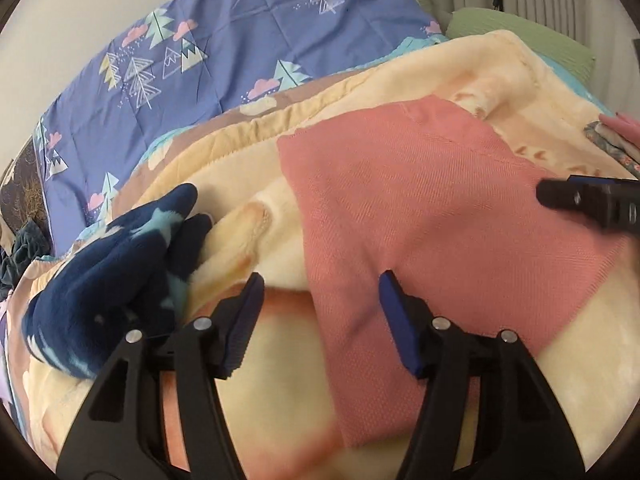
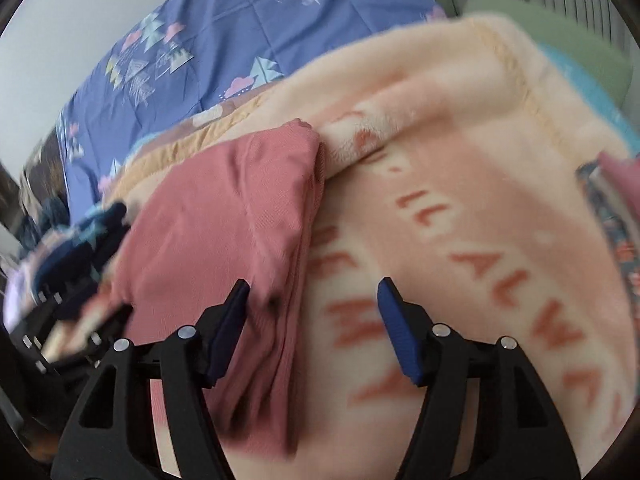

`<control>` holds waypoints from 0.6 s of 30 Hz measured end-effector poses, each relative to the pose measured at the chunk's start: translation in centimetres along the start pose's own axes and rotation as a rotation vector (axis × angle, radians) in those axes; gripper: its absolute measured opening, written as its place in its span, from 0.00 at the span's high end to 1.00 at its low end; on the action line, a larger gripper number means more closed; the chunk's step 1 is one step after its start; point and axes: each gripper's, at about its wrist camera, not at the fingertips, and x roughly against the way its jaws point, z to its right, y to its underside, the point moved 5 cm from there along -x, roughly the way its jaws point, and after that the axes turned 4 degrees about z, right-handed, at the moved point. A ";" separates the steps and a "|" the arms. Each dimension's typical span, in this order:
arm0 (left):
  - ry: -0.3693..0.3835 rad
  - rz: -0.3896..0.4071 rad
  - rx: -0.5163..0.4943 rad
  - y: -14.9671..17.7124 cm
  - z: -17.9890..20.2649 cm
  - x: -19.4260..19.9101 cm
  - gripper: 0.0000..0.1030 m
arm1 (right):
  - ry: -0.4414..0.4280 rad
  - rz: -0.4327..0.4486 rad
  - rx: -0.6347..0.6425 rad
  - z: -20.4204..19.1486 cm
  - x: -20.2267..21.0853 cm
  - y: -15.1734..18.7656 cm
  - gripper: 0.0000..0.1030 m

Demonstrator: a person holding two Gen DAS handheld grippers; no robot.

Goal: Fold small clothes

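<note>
Pink knit garment (image 1: 420, 216) lies spread on the cream fleece blanket (image 1: 248, 172) covering the bed; fills centre and right of the left wrist view, and centre-left of the right wrist view, where it looks doubled over with a thick rolled edge running down the frame.

Left tongs (image 1: 320, 308): released, jaws wide apart, nothing between them; the garment's left edge passes between the fingers below.

Right tongs (image 2: 312, 308): released, empty, straddling the garment's right edge and the lettered blanket. View motion-blurred.

Handling estimate: light, limp, fine-ribbed knit; no stiffness, will drape and sag from any pinch point. The plush blanket probably grips it somewhat, so dragging may bunch it. Not fragile.

Grasp suggestion: pinch at corners or along the hem, one edge per tongs, taking only garment layers and not blanket pile.

Navy patterned fleece item (image 1: 116, 264) lies at left, apart from the garment.
</note>
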 end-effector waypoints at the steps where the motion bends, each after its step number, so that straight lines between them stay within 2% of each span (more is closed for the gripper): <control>1: 0.008 0.012 0.002 0.2 0.0 0.8 0.39 | 0.006 0.021 0.027 -0.5 1.1 0.6 0.36; 6: 0.060 0.084 0.068 2.2 0.3 6.0 0.24 | 0.015 0.141 0.120 -2.4 7.5 3.5 0.31; 9: 0.064 0.158 0.075 2.9 0.6 10.1 0.17 | 0.031 0.252 0.176 -3.8 12.1 5.0 0.22; 11: 0.072 0.207 0.078 3.3 1.0 12.8 0.13 | 0.050 0.333 0.215 -4.3 14.9 5.8 0.10; 12: 0.078 0.220 0.083 3.6 1.2 13.9 0.12 | 0.073 0.372 0.233 -4.4 16.5 6.2 0.09; 14: 0.082 0.224 0.096 4.4 1.7 15.8 0.12 | 0.106 0.391 0.238 -4.5 18.4 6.9 0.08; 18: 0.082 0.253 0.113 5.8 2.6 19.4 0.09 | 0.074 0.379 0.228 -4.7 21.7 7.9 0.08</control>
